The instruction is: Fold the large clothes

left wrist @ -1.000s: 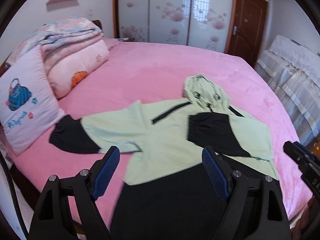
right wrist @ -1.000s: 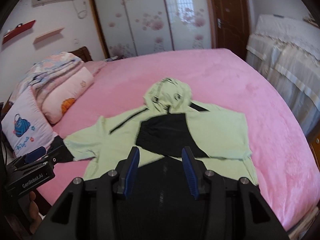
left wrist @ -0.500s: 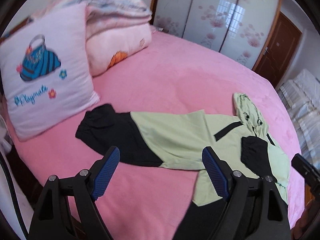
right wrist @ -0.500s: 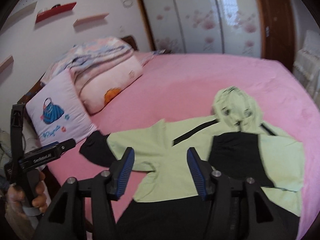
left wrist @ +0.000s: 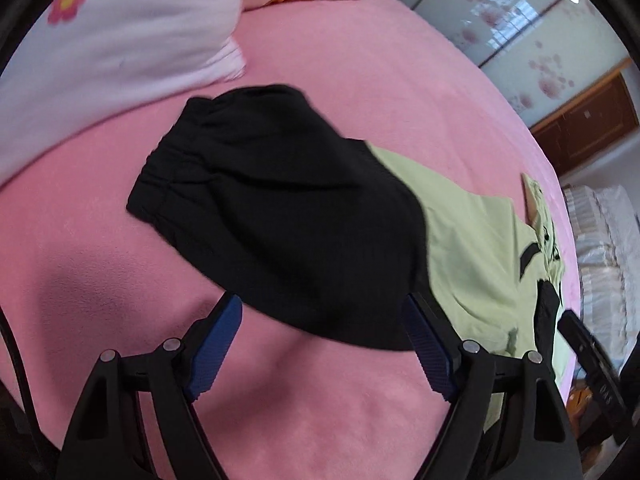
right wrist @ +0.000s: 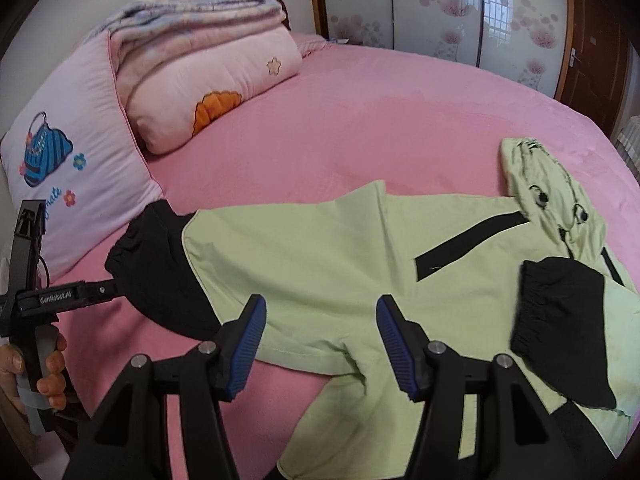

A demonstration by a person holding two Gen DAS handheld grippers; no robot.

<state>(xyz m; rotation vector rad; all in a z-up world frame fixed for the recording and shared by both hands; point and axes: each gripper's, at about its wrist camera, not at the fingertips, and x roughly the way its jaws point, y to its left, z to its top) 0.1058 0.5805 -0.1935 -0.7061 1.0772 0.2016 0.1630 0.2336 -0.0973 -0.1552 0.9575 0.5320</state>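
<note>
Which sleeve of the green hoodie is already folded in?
One only: the far sleeve lies folded across the chest; the sleeve near the pillow lies spread out flat.

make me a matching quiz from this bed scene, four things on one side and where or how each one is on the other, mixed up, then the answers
Things:
1. hood
2. outstretched sleeve cuff
3. folded sleeve cuff
4. handbag pillow

Places or states:
A. lying over the jacket's green chest
B. propped at the bed's head end, beside the folded quilt
C. flat on the pink bedsheet, above the collar
D. stretched out towards the pillow, ahead of the open left gripper

Pairs: 1-C, 2-D, 3-A, 4-B
</note>
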